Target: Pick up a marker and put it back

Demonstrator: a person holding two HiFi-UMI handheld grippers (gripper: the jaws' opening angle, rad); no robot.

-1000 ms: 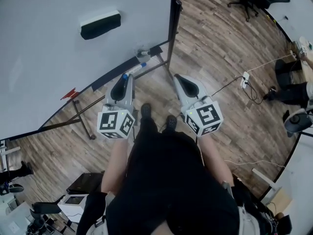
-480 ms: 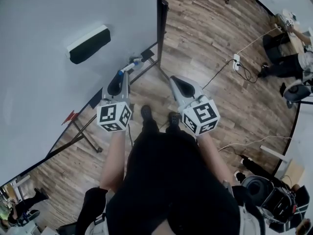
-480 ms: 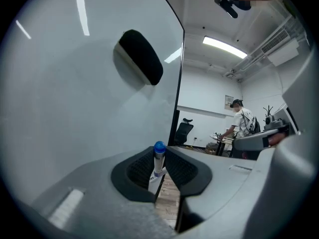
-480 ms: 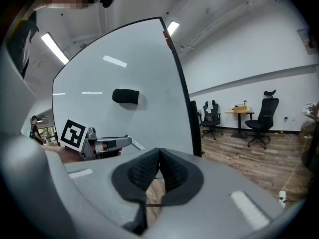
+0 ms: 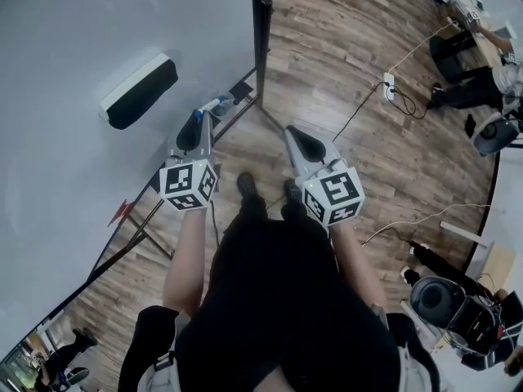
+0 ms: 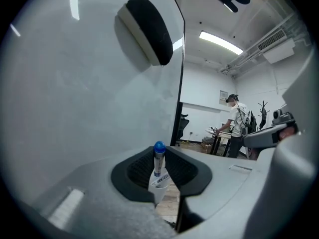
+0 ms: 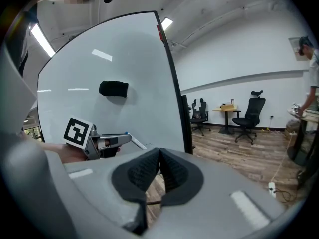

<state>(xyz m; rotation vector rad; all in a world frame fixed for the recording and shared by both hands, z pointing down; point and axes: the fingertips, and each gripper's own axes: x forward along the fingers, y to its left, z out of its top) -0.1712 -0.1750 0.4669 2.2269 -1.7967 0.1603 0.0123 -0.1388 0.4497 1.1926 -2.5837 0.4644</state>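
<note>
A white marker with a blue cap (image 6: 158,164) stands upright between the jaws of my left gripper (image 6: 158,172), which is shut on it. In the head view the left gripper (image 5: 196,122) points at the whiteboard's tray (image 5: 233,96), with the blue cap (image 5: 197,114) just short of it. A small white and blue thing (image 5: 215,103) lies on that tray. My right gripper (image 5: 292,131) hangs over the wooden floor to the right, and its jaws (image 7: 159,168) are shut with nothing in them. From the right gripper view, the left gripper (image 7: 102,142) shows beside the board.
The whiteboard (image 5: 82,23) fills the left, with a black eraser (image 5: 139,92) stuck on it. Its dark frame and stand legs (image 5: 260,55) reach onto the floor. A power strip with a cable (image 5: 388,84) lies to the right. Office chairs (image 7: 249,116) and a person (image 6: 235,123) are farther off.
The head view has swung so the board looks steeper. My left gripper, still holding the marker, has come a little nearer the tray. The right gripper keeps its place beside it.
</note>
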